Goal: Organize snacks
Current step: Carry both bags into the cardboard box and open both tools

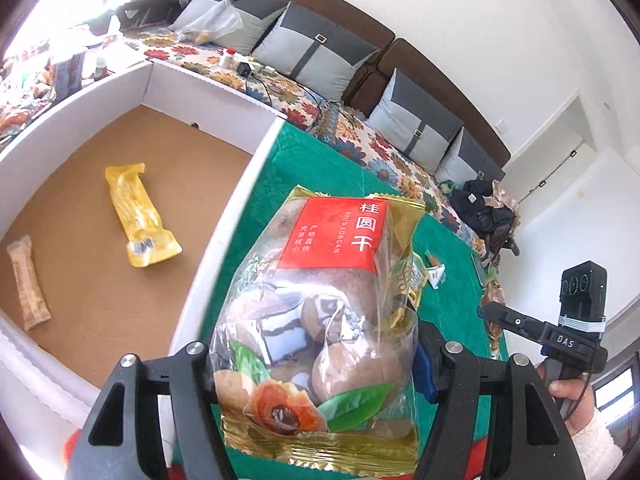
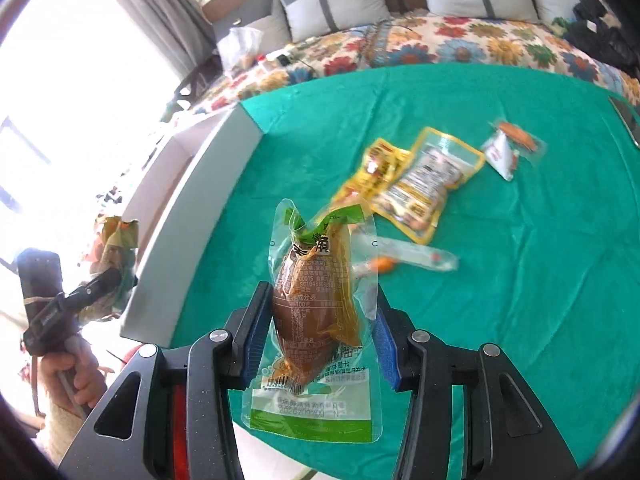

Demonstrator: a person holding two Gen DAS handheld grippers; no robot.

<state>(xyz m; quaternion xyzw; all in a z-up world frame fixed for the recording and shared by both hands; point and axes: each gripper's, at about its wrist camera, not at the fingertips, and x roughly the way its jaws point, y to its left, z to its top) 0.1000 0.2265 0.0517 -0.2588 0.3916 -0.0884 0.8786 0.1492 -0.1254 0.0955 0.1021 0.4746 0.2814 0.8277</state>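
Note:
My left gripper is shut on a clear and gold bag of dried longan with a red label, held up above the green tablecloth. To its left stands a white-walled box with a brown floor. In the box lie a yellow packet and a beige bar. My right gripper is shut on a clear pouch with a brown snack and green print, its blue pads pressing both sides, lifted over the cloth.
Loose snacks lie on the green cloth: yellow packets, a white triangular packet and a clear wrapper. The box wall borders the cloth's left side. A sofa with a floral cover and grey cushions stands behind.

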